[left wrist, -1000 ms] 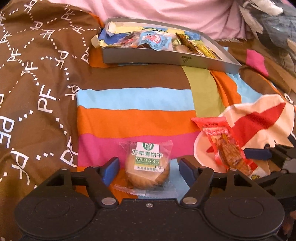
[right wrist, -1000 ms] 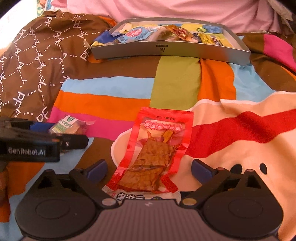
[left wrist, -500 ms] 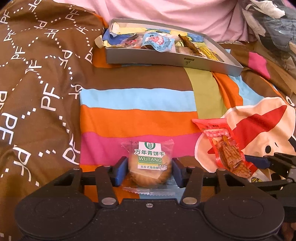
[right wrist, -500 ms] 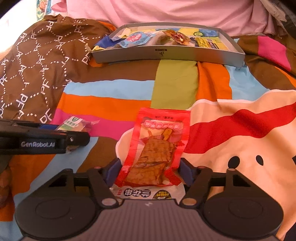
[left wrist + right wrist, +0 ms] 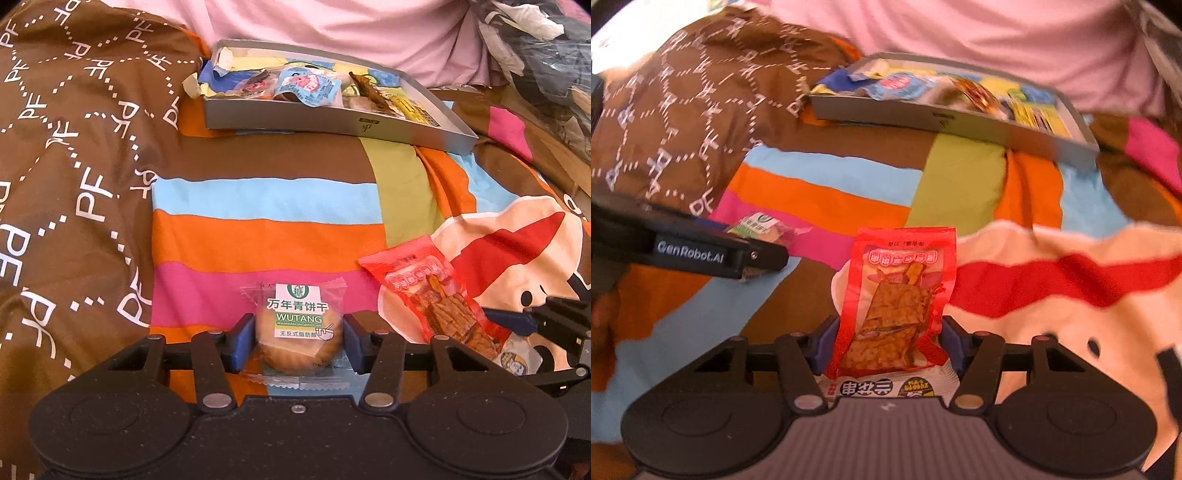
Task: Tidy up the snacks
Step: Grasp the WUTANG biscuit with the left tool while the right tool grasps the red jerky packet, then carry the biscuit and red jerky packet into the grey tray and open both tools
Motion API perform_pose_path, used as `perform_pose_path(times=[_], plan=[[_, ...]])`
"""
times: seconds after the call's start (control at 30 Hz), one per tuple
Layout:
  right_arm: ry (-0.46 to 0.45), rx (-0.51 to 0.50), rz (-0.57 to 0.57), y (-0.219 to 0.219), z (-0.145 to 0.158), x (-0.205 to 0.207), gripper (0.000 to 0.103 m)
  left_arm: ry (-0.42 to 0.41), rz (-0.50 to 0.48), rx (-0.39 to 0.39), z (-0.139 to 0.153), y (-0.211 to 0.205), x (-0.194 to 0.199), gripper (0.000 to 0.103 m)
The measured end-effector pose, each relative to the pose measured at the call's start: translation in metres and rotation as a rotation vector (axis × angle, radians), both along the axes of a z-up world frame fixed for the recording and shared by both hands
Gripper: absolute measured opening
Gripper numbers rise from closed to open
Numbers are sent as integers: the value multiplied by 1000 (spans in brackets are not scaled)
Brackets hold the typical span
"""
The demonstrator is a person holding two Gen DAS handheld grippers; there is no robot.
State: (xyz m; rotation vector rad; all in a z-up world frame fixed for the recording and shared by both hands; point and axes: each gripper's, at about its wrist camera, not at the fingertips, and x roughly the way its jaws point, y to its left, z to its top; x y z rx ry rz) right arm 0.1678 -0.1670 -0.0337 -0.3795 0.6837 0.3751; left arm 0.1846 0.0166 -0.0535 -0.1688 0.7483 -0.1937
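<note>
Pickup step: round biscuit in clear wrapper (image 5: 298, 336) clamped by left gripper (image 5: 298, 341), red foil snack pouch (image 5: 895, 306) pinched by right gripper (image 5: 888, 345). Lift and carry to grey cardboard tray (image 5: 332, 125) at far edge of striped bedspread (image 5: 258, 236) needed next, probably.

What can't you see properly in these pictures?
- Red packet: its bottom end is hidden behind the right gripper in the right wrist view.
- Biscuit: mostly hidden by the left gripper's arm in the right wrist view.
- Box: blurred in the right wrist view, so its snacks can't be named.
- Bedspread: cut off by every picture edge.
</note>
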Motion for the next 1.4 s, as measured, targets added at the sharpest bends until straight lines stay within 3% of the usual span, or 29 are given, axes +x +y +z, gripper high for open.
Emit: perform_pose_path(times=[0.37, 0.93, 1.2, 1.4], plan=[[-104, -77, 70, 6, 0, -5, 61, -42, -5, 0, 3, -2, -4, 51], [-217, -32, 41, -10, 19, 3, 61, -141, 22, 8, 25, -11, 4, 51], [-336, 1, 25, -21, 54, 32, 62, -207, 29, 27, 59, -10, 38, 51], [-412, 37, 24, -24, 89, 88, 62, -299, -22, 49, 105, -21, 95, 51]])
